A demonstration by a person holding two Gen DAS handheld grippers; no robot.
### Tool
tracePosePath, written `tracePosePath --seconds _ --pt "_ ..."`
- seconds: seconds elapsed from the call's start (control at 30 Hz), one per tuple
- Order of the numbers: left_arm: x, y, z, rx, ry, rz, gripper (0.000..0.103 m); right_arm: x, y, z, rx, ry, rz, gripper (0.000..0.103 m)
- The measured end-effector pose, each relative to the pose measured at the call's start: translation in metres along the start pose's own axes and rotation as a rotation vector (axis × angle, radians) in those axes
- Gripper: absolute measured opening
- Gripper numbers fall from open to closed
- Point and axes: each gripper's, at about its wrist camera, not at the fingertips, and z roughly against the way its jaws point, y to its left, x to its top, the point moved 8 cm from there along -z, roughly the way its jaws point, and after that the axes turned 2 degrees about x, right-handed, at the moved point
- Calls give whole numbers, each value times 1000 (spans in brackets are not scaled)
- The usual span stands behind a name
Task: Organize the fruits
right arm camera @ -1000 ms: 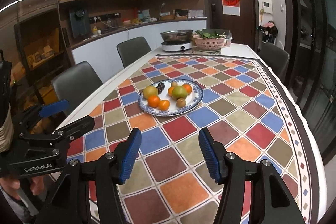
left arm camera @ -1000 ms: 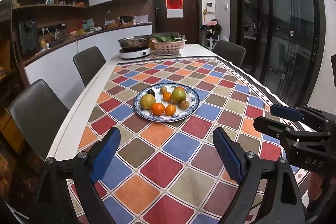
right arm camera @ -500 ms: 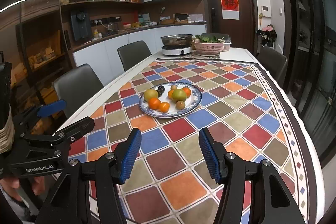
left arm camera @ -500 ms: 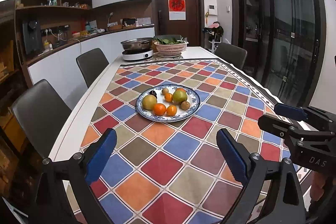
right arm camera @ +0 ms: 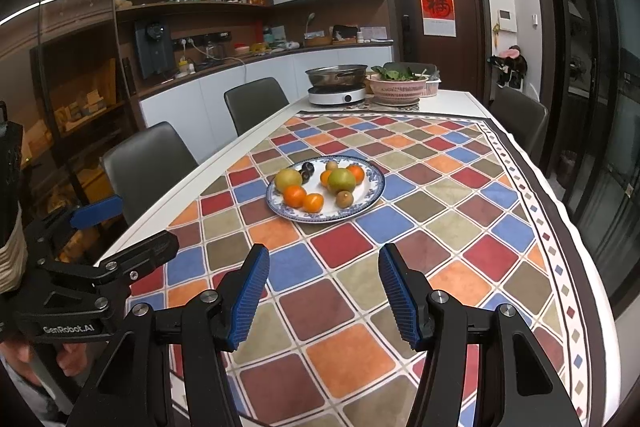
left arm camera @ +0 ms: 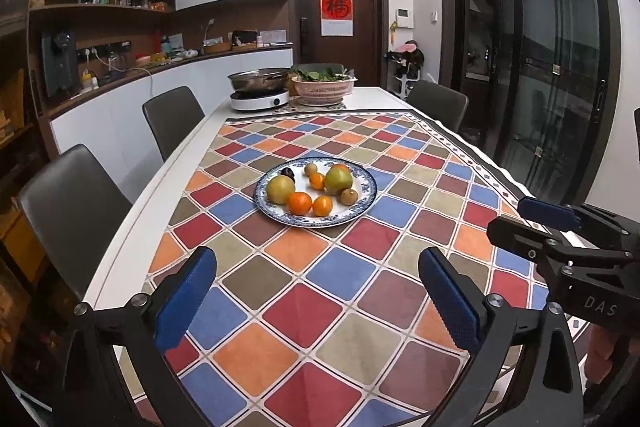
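Note:
A blue-patterned white plate (left arm camera: pixel 362 205) sits mid-table on the checkered cloth and holds several fruits: a yellow-green apple (left arm camera: pixel 281 188), a larger green one (left arm camera: pixel 338 180), oranges (left arm camera: pixel 299 203), brown kiwis (left arm camera: pixel 349 196) and a dark plum (left arm camera: pixel 287 172). The plate also shows in the right wrist view (right arm camera: pixel 370 199). My left gripper (left arm camera: pixel 318 297) is open and empty, low over the cloth well short of the plate. My right gripper (right arm camera: pixel 323 289) is open and empty, beside it on the right (left arm camera: pixel 536 223).
At the far end stand an induction cooker with a steel pan (left arm camera: pixel 260 83) and a pink basket of greens (left arm camera: pixel 323 83). Grey chairs (left arm camera: pixel 72 203) line the left side; another chair (left arm camera: pixel 438 105) is at the far right. The table edge runs along the left.
Both grippers have drawn back and risen slightly; the plate looks a little farther and the view is tilted higher. Both stay open and empty. The fruits have not moved.

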Motion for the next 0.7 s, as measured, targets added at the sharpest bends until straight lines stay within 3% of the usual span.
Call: tracePosePath --seconds 0.7 --pt "2 8 4 7 -16 25 103 -3 3 -4 -11 9 5 58"
